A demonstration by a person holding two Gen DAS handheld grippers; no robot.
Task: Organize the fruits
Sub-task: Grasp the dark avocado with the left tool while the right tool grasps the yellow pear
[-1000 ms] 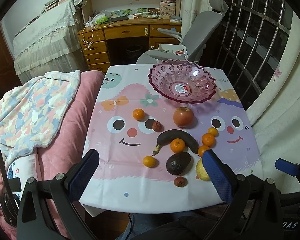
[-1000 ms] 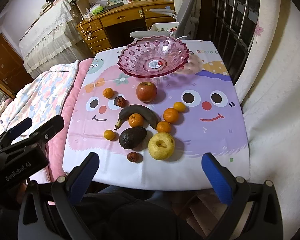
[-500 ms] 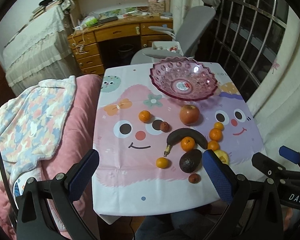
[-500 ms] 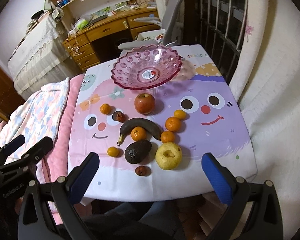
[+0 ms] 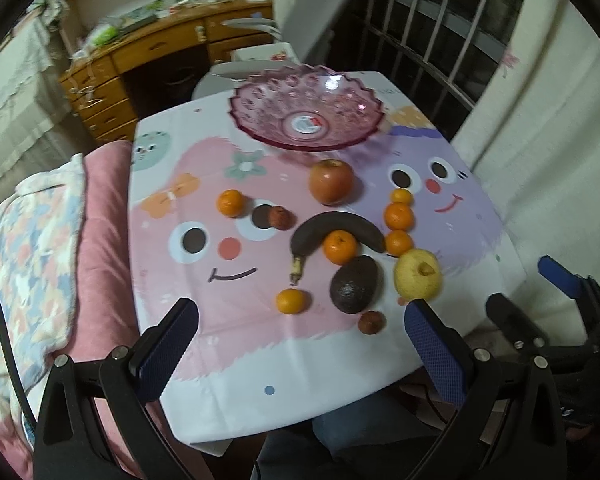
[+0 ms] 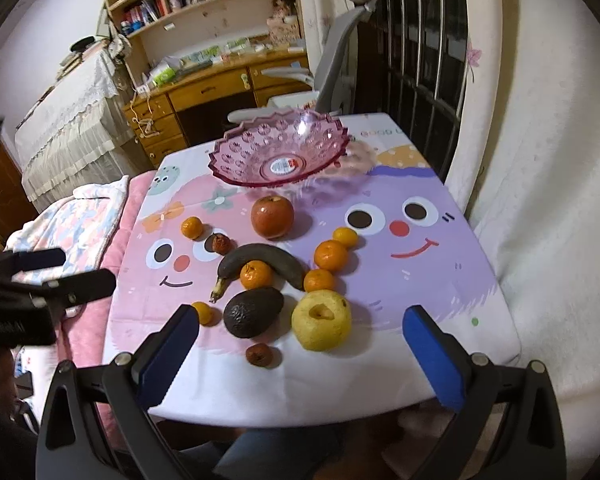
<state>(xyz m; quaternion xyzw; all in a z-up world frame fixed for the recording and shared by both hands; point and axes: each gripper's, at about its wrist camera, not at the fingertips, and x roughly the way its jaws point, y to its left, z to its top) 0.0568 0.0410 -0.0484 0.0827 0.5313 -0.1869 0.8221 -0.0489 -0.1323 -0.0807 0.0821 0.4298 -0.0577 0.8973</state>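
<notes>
Right wrist view: both my claws, right claw (image 6: 300, 344) and left claw (image 5: 300, 344), hang released over counter's (image 6: 440, 280) near edge; fruits like pear (image 6: 321, 326) and avocado (image 6: 252, 312) sit mid-counter, bowl (image 6: 278, 152) at far edge.

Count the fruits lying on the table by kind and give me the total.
Small orange mandarins: 6
Red round apple: 1
Blackened curved banana: 1
Dark avocado: 1
Yellow pear: 1
Small shrivelled brown fruits: 2
Total: 12

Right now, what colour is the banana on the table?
Dark brown, nearly black, with a pale stem: the banana shows best in the right wrist view.
</notes>
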